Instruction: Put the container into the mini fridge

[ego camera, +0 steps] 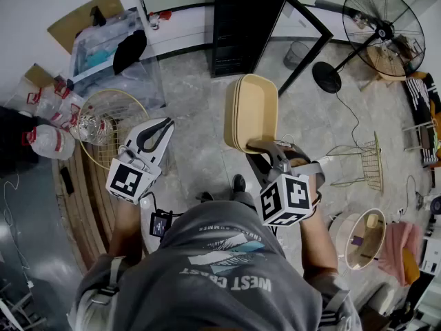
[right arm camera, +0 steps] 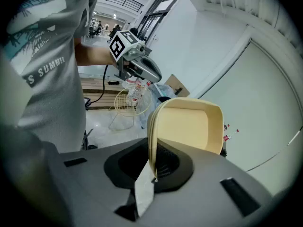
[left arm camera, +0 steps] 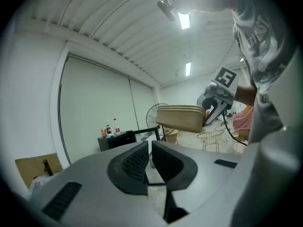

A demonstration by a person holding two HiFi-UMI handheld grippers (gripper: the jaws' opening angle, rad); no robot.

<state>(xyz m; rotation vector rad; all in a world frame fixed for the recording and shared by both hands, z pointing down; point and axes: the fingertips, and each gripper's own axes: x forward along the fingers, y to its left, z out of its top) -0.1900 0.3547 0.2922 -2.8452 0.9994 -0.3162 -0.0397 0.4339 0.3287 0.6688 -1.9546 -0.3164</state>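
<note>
I see a beige lidded container [ego camera: 255, 112] held on edge above the floor, with my right gripper [ego camera: 265, 147] shut on its near rim. In the right gripper view the container [right arm camera: 189, 126] rises from between the jaws of that gripper [right arm camera: 154, 162]. The left gripper view shows the container [left arm camera: 182, 117] from the side. My left gripper [ego camera: 160, 126] is to the left of it, shut and holding nothing [left arm camera: 150, 157]. The black mini fridge [ego camera: 241, 26] stands ahead on the floor with its door swung out to the right. In the left gripper view, bottles stand on top of the fridge [left arm camera: 120, 140].
A standing fan [ego camera: 382, 19] is at the far right. A round wire basket [ego camera: 110, 126] and plastic bottles [ego camera: 52, 116] lie at the left beside a wooden platform [ego camera: 83, 192]. A wire stand [ego camera: 365, 161] and a round white tub [ego camera: 362, 236] are on the right.
</note>
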